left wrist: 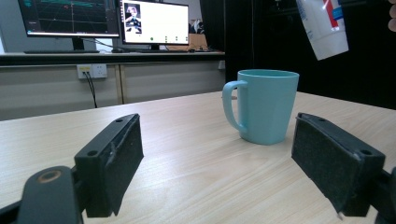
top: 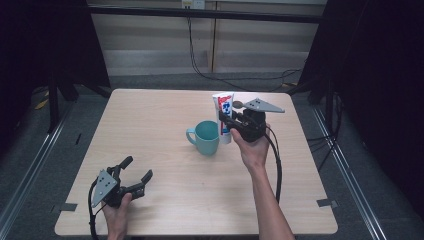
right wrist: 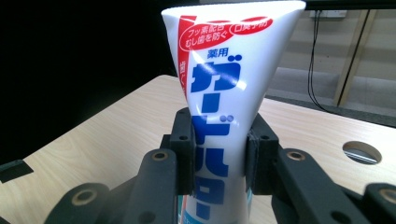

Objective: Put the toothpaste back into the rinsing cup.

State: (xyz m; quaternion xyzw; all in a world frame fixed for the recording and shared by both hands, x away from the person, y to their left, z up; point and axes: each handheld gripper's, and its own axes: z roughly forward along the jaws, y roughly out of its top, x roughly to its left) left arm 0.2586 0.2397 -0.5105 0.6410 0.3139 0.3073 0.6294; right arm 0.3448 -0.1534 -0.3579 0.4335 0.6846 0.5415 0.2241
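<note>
While the right gripper (top: pixel 231 120) is up over the far right part of the wooden table (top: pixel 165 125), it's got a toothpaste tube (top: pixel 224 114) pinched between its jaws, standing upright with the wide crimped end on top. In the right gripper view the tube (right wrist: pixel 224 121) is squeezed at its middle by both pads, and its bottom end (the cap, presumably) is cut off below the frame, so I can't say what that end looks like. The blue and red print is Japanese, readable there but just a smear from the high view.

A teal mug (top: pixel 206 137) sits on the table just beside the tube, toward the middle, handle pointing to the left edge. Whether the tube touches the mug's rim is hard to call from above. In the left gripper view the mug (left wrist: pixel 264 105) stands upright, and a corner of the tube (left wrist: pixel 324 28) hangs in at the top right, mostly cropped.

The left gripper (top: pixel 136 176) rests low near the front left corner, jaws spread wide with nothing between them. The hand (top: pixel 117 215) holding it is partly cut off by the bottom edge.

A round hole (right wrist: pixel 362 152) in the tabletop shows in the right gripper view.
</note>
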